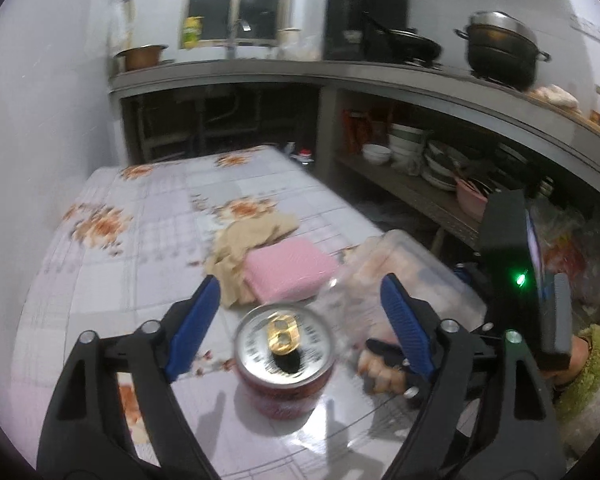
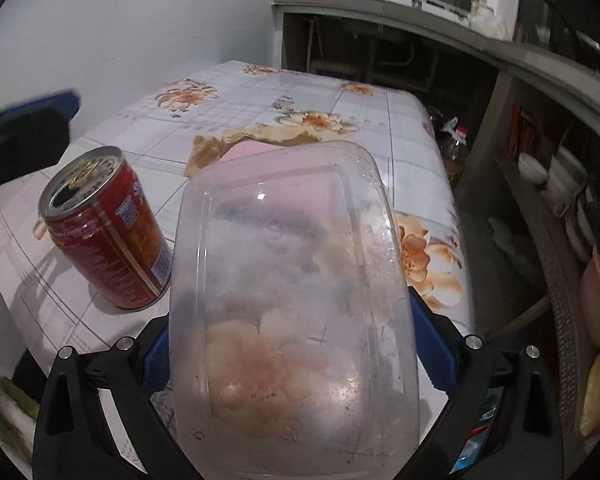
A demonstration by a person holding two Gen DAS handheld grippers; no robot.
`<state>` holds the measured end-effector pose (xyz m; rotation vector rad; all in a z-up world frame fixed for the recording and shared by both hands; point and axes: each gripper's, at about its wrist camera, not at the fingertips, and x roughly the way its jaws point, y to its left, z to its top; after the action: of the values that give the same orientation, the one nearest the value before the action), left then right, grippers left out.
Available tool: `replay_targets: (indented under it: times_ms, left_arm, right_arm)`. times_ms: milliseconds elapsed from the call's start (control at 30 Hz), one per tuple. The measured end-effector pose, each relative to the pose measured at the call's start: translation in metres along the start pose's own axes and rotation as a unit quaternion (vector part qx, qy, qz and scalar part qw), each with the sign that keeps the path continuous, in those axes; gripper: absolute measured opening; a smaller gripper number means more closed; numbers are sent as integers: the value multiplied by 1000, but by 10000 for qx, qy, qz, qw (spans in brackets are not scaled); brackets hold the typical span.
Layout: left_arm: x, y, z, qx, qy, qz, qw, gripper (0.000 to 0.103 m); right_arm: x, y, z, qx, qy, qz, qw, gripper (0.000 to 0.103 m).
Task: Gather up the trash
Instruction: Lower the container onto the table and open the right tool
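Left gripper (image 1: pixel 296 304) spread wide, blue pads clear of the one red can (image 1: pixel 285 364) standing between and below them, untouched. Can upright on the floral tablecloth (image 1: pixel 148 216), long axis vertical, opened top facing up. Right gripper (image 2: pixel 292 364) clamped across one clear plastic container (image 2: pixel 292 304), pads pressing on both long sides; container's long axis running forward, away from the camera, lifted over the table just right of the can. Beyond: one pink sponge (image 1: pixel 290 270), touching one crumpled beige cloth (image 1: pixel 248 248).
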<state>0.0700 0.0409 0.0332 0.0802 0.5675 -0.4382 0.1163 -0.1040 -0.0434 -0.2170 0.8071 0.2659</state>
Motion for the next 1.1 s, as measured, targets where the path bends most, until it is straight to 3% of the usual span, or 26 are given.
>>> replay_targets:
  times_ms: [167, 300, 467, 700, 867, 1100]
  left_arm:
    - [24, -23, 13, 568, 453, 35, 9974, 80]
    - [41, -30, 19, 829, 879, -4, 9927, 80]
    - [48, -30, 25, 777, 993, -154, 9919, 80]
    - [63, -21, 24, 633, 1254, 0, 9901, 80]
    - [52, -8, 31, 359, 994, 62, 9944, 80]
    - [5, 27, 20, -162, 454, -135, 9987, 83]
  right_arm:
    - [-7, 10, -2, -280, -143, -170, 9994, 96]
    - [-17, -4, -5, -70, -367, -44, 9993, 96]
    - [-28, -17, -10, 72, -675, 171, 9975, 96]
    - [-47, -36, -9, 492, -1127, 473, 9913, 96]
    - [-39, -52, -11, 804, -893, 520, 9914, 96]
    - [-37, -42, -19, 741, -71, 865, 9935, 96]
